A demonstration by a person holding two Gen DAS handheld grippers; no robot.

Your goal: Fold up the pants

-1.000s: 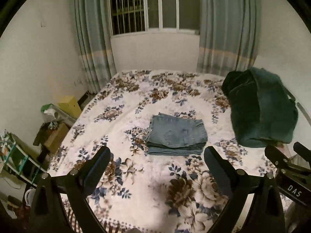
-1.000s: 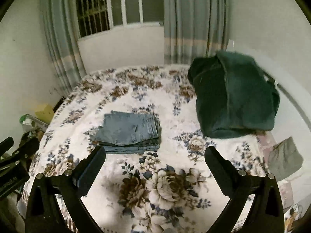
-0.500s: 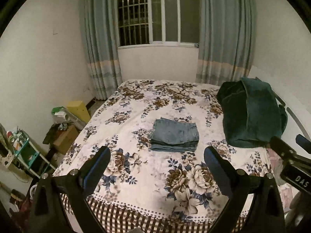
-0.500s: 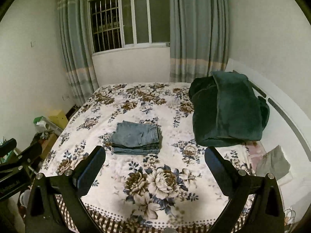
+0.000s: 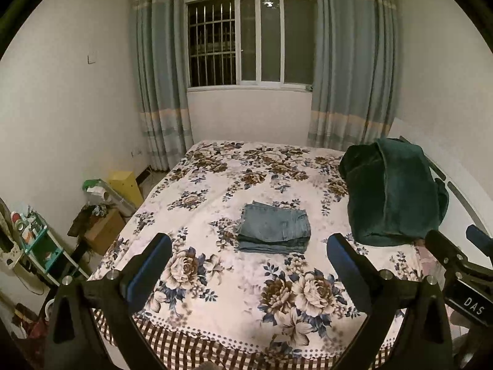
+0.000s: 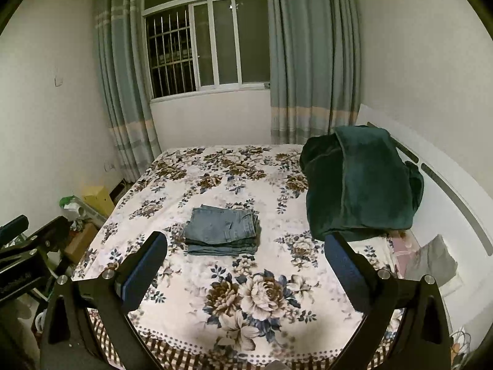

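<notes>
A pair of blue jeans lies folded into a neat stack in the middle of the flowered bed; it also shows in the right wrist view. My left gripper is open and empty, held back over the bed's near edge, well short of the jeans. My right gripper is open and empty too, at about the same distance from the jeans. The right gripper's body shows at the right edge of the left wrist view.
A dark green blanket is heaped on the bed's right side against the headboard. Boxes and a small shelf stand on the floor left of the bed. A grey cloth lies at the right. Curtained window behind.
Both grippers have pulled back and up from the bed. The folded jeans look smaller and farther, and the bed's near edge has come into view. The jeans have not moved.
</notes>
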